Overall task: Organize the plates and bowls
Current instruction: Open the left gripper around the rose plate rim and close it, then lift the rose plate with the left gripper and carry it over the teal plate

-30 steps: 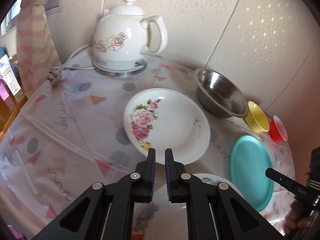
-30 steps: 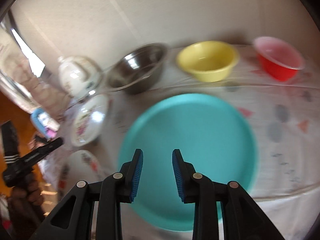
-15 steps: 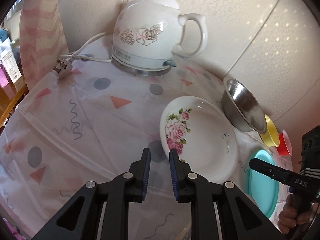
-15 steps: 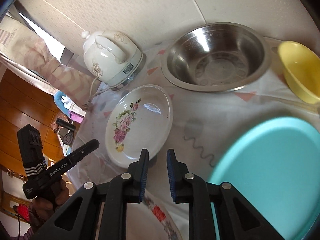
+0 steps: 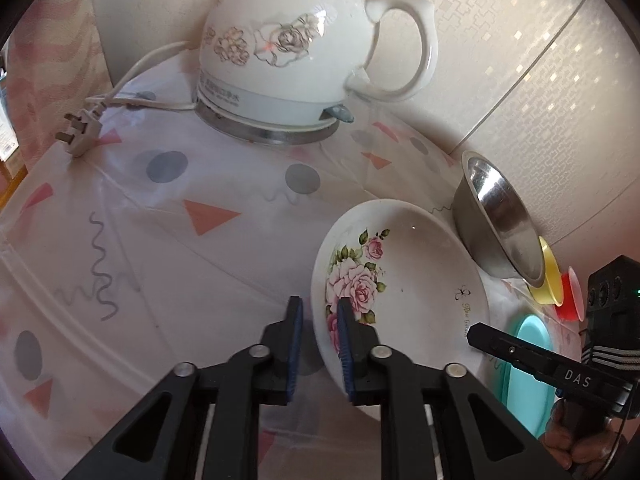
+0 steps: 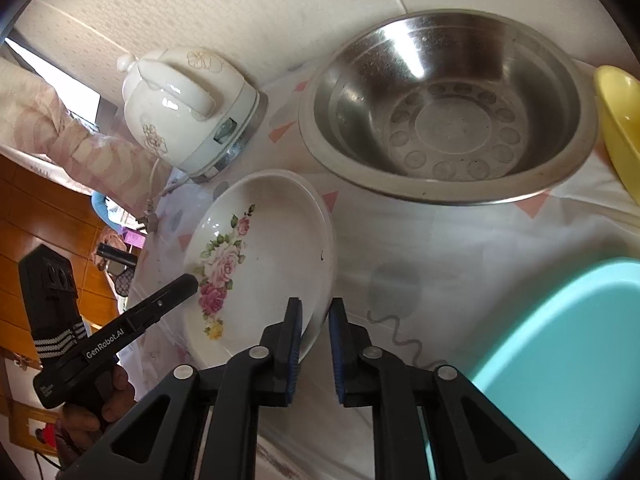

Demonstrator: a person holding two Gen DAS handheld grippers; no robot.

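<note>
A white floral plate lies on the patterned tablecloth. My left gripper straddles its left rim. The jaws are closing, and a slit of shadow still shows between the outer pad and the rim. My right gripper is at the opposite rim of the same plate, shut on the edge, with one finger inside and one outside. A steel bowl, a yellow bowl, a red bowl and a teal plate lie to the right.
A white ceramic kettle stands on its base at the back by the wall. Its cord and plug trail left across the cloth. The wall runs close behind the bowls. A hand holds each gripper at the table's near side.
Both grippers came in on the floral plate. The left one swung from its near edge to its left rim. The right one left the teal plate, moved left and narrowed its jaws over the rim.
</note>
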